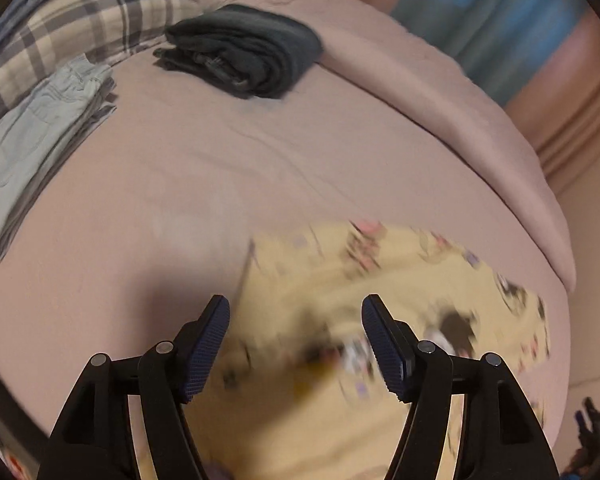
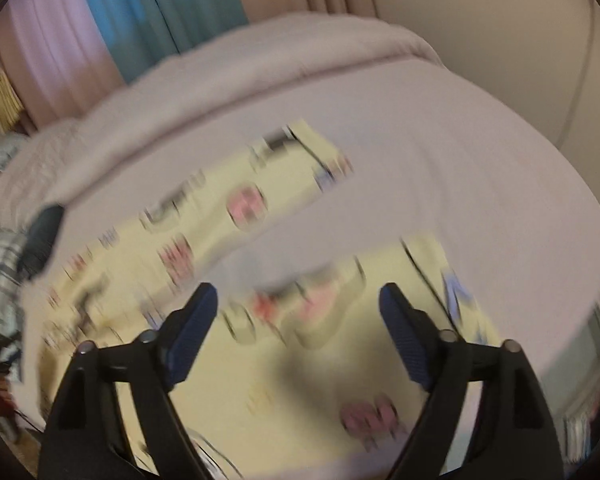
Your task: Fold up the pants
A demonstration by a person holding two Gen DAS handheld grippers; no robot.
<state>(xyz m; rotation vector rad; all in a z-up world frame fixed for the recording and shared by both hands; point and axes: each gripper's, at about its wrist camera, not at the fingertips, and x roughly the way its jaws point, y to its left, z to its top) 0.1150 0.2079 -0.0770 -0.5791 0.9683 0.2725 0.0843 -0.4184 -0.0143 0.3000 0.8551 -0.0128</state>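
Presently, yellow printed pants [image 1: 380, 280] spread across pinkish-grey bed sheet [image 1: 220, 184], heavily blurred in both wrist views. Left gripper [image 1: 296, 344] above the near part of the garment, jaws spread wide, nothing between the blue ribbed pads [image 1: 204, 348]; no grasp. Contact with the fabric not determinable through the blur. Right gripper [image 2: 298, 334] likewise spread wide over the pants [image 2: 204, 240], pads [image 2: 190, 340] bare, holding nothing. In the right wrist view, two yellow legs diverging away from the gripper, a wedge of sheet [image 2: 460, 160] showing between them; pink and dark print motifs smeared, not legible.

Also on the bed, per left wrist view: folded dark garment [image 1: 244, 56] at the far side, well apart from the yellow pants. Folded pale grey-blue garment [image 1: 40, 140] at far left, lying just beside and partly against plaid fabric [image 1: 80, 16]. Rolled or bunched bedding ridge [image 1: 440, 92] running along the far right edge of the mattress. Blue curtain [image 1: 480, 12] behind the bed, flanked by pinkish drapery [image 2: 56, 44]. Plain wall [image 2: 500, 40] at upper right of right wrist view.
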